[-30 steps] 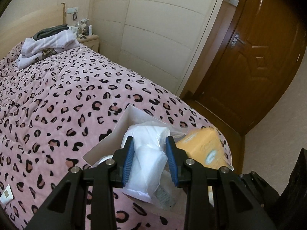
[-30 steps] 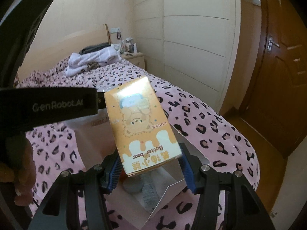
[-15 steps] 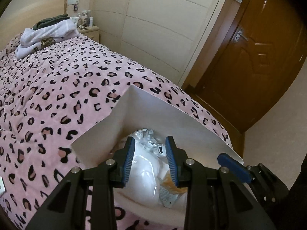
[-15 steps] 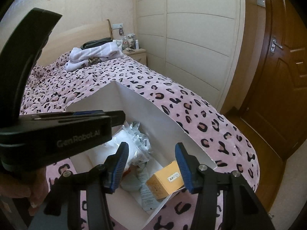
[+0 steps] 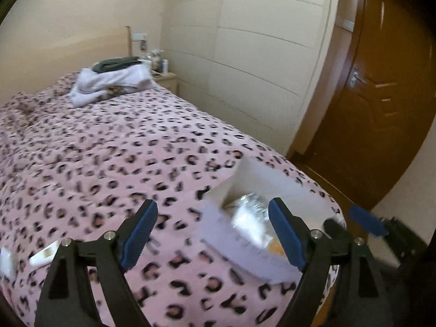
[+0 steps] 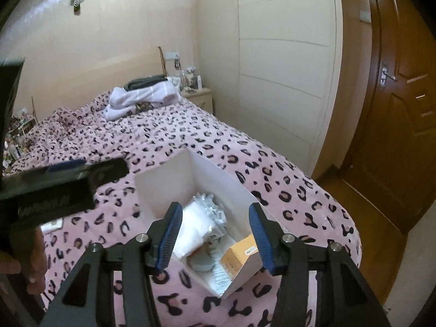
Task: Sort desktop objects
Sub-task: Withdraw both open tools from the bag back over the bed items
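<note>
A white cardboard box (image 6: 174,179) stands on the pink leopard-print bed near its foot corner. Inside lie a white plastic packet (image 6: 196,226), a crinkled silver packet (image 6: 212,207), an orange carton (image 6: 239,253), a grey round lid (image 6: 201,263) and a printed leaflet (image 6: 222,278). My right gripper (image 6: 215,237) hovers open just above the box. My left gripper (image 5: 212,234) is wide open with nothing between its fingers, left of the blurred box (image 5: 272,179). A small white object (image 5: 45,253) lies on the bed at lower left.
Folded white and grey laundry (image 5: 111,81) sits at the bed's head. A nightstand (image 6: 199,95) with bottles stands by the white wardrobe (image 6: 286,68). A brown door (image 6: 403,114) is at right. A hand (image 6: 30,261) holds the left gripper's handle.
The left gripper let go of the white packet into the box, opened wide and swung left. The right gripper dropped the orange carton into the box and stays open above it.
</note>
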